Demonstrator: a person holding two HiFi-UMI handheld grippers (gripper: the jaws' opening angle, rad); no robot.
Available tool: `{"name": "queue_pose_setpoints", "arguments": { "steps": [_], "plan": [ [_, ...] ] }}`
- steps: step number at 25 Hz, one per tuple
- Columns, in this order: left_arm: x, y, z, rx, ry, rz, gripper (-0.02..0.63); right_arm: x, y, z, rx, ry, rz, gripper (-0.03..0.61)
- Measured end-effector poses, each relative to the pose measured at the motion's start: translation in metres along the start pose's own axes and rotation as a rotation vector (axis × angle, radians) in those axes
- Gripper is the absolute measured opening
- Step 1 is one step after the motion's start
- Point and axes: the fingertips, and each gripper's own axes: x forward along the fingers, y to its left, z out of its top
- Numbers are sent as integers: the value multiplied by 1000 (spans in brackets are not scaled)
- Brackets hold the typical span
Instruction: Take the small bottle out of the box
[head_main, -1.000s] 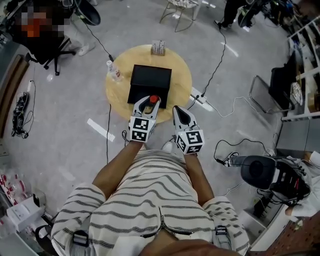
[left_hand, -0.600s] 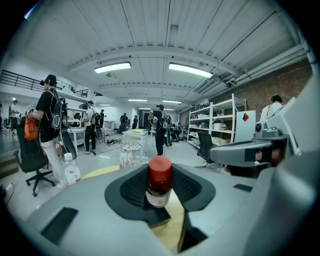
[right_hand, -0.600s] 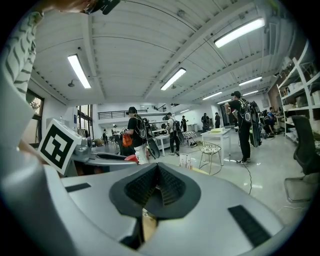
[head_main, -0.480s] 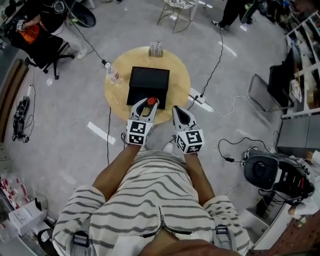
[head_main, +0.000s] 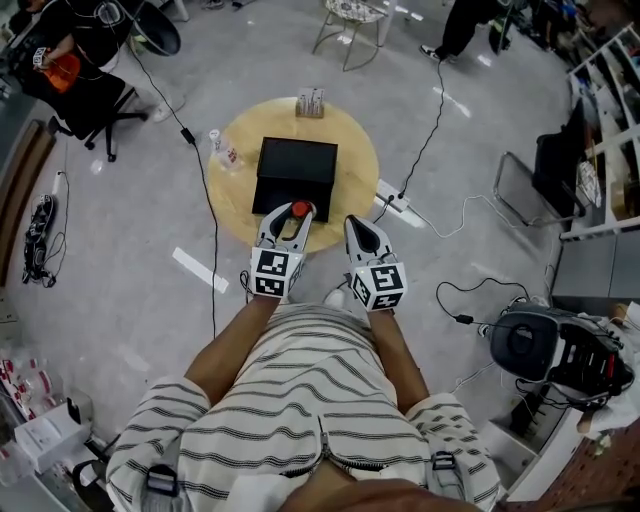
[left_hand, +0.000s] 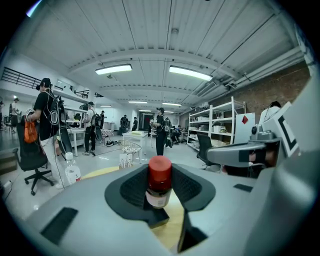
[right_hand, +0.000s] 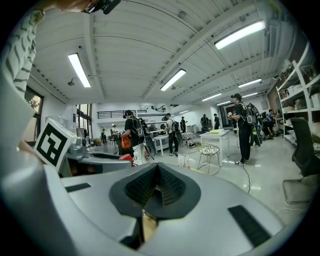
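A plastic water bottle (head_main: 220, 149) is standing upright at the round wooden table's (head_main: 235, 198) left edge. A power strip (head_main: 393, 198) is lying on the floor beside it.

The box (head_main: 295, 178) lies on the table (head_main: 355, 165), a water bottle (head_main: 222, 150) at its left. Before it, the left gripper (head_main: 289, 215) holds the small bottle (head_main: 298, 209).

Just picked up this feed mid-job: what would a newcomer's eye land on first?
The red-capped small bottle, upright and clamped in the left gripper, right at the near edge of the black box on the round wooden table. Beside it, the right gripper is shut with nothing in it.
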Motion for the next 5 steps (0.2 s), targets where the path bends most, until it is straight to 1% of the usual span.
{"name": "queue_pose_setpoints", "arguments": {
  "steps": [5],
  "plan": [
    [-1, 4, 1, 8, -11, -1, 149, 3, 4, -1, -4, -1, 0, 18]
  ]
}}
